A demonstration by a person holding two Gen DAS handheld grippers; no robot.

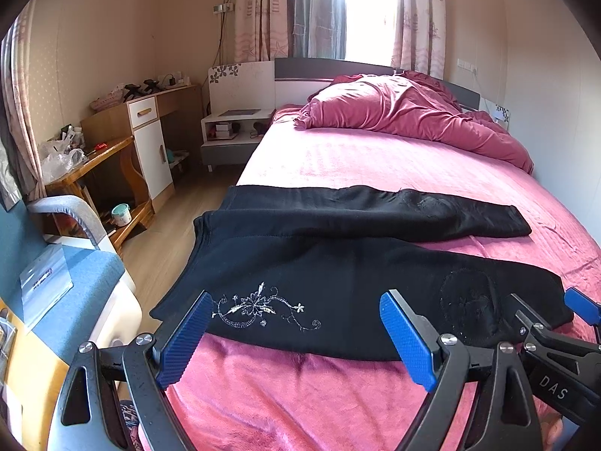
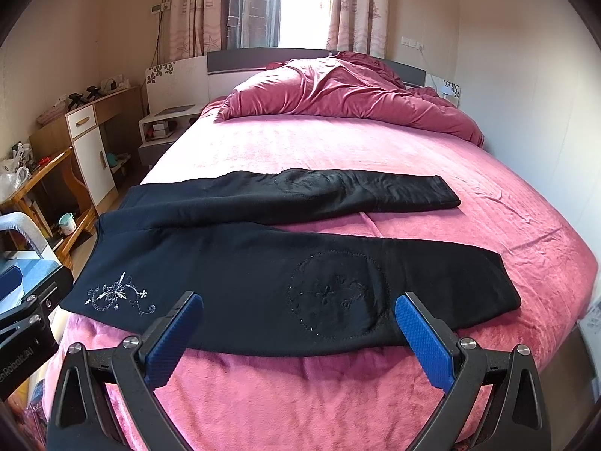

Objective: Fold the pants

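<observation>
Across mid-frame on the pink bed (image 2: 375,158), black pants (image 2: 263,270) lie flat with legs apart; left claw (image 1: 296,334) and right claw (image 2: 300,338), both spread and empty, should probably pinch the near leg's edge and lift together.

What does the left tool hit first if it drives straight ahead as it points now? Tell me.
Most likely the black pants spread on the pink bed. The left tool is open, and its fingers frame the near leg by the silver flower embroidery. Nothing lies between, though its height above the cloth is unclear.
</observation>
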